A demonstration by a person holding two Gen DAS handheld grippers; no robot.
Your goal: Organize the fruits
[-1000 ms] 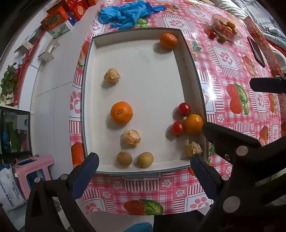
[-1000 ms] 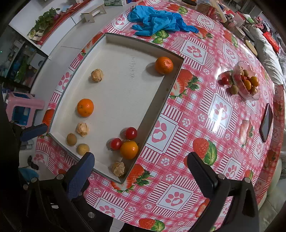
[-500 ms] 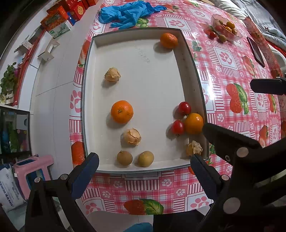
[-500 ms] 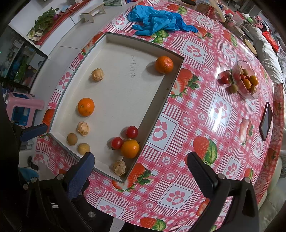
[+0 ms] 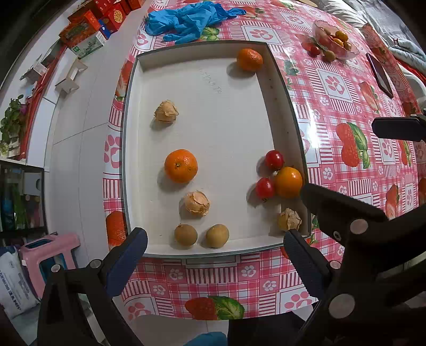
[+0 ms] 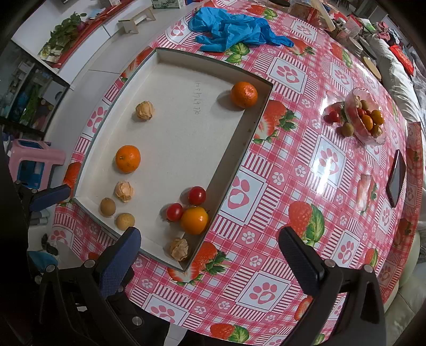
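Your views are bright and evenly lit from overhead; fruit in the tray (image 5: 213,111) casts soft shadows toward 8 o'clock; glare streaks the table (image 6: 327,165) at 3 o'clock; fisheye bending and dark vignetting crowd every edge.

Faint handwritten digits stand on the floor of the white tray (image 6: 170,149), near the orange in its far corner; in the right wrist view they look like "770" followed by more figures, too faint to read surely. Print on the white sack (image 5: 13,287) and the red boxes (image 5: 87,24) is too blurred to read
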